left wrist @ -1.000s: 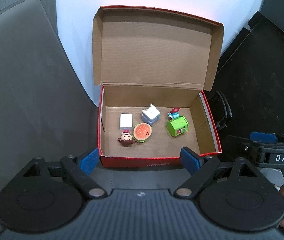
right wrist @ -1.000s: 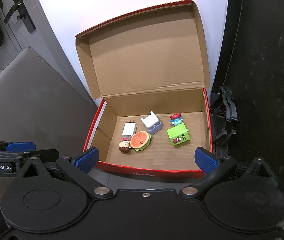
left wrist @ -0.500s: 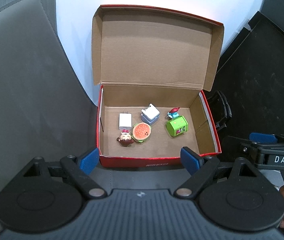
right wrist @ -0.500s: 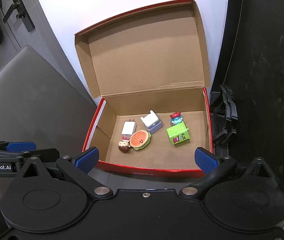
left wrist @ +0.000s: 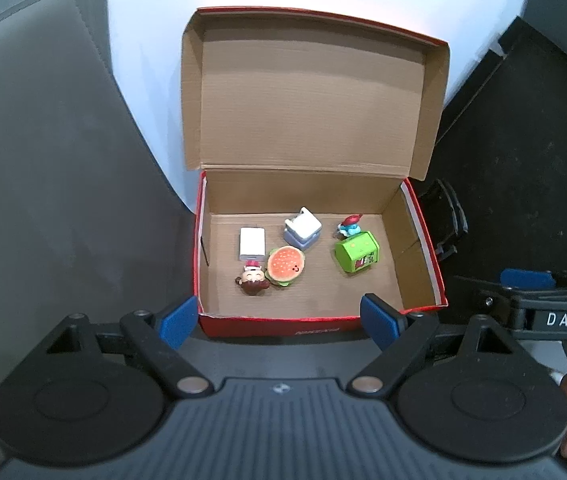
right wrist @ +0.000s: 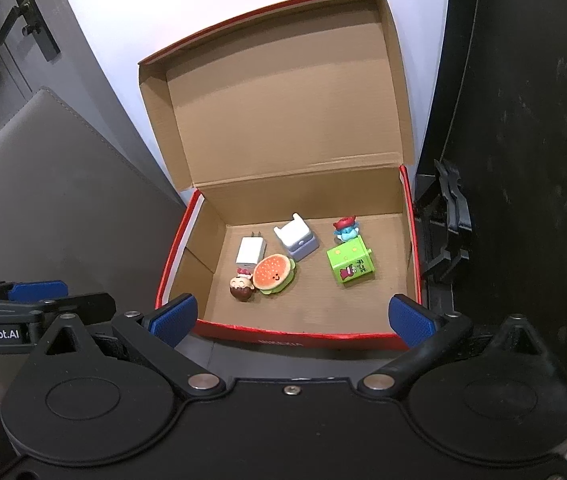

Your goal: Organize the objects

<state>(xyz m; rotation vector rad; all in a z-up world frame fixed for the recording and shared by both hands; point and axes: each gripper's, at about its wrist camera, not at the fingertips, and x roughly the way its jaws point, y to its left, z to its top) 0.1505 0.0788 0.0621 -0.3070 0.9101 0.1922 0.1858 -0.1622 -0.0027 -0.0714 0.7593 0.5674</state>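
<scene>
An open red cardboard box (left wrist: 319,326) (right wrist: 295,340) stands ahead with its lid up. Inside lie a white charger (left wrist: 252,243) (right wrist: 250,251), a burger toy (left wrist: 286,267) (right wrist: 273,274), a small doll head (left wrist: 254,281) (right wrist: 241,288), a white-and-blue block (left wrist: 302,227) (right wrist: 296,237), a green cube (left wrist: 356,255) (right wrist: 349,265) and a blue figure with a red hat (left wrist: 349,225) (right wrist: 345,230). My left gripper (left wrist: 277,322) is open and empty at the box's front wall. My right gripper (right wrist: 291,320) is open and empty, also at the front wall.
A grey padded surface (left wrist: 43,200) lies left of the box. A black panel (right wrist: 523,160) with a black clip (right wrist: 447,216) stands on the right. A white wall is behind the lid. A door handle (right wrist: 27,20) shows far left.
Both grippers have drifted very slightly; the box and toys lie as before.
</scene>
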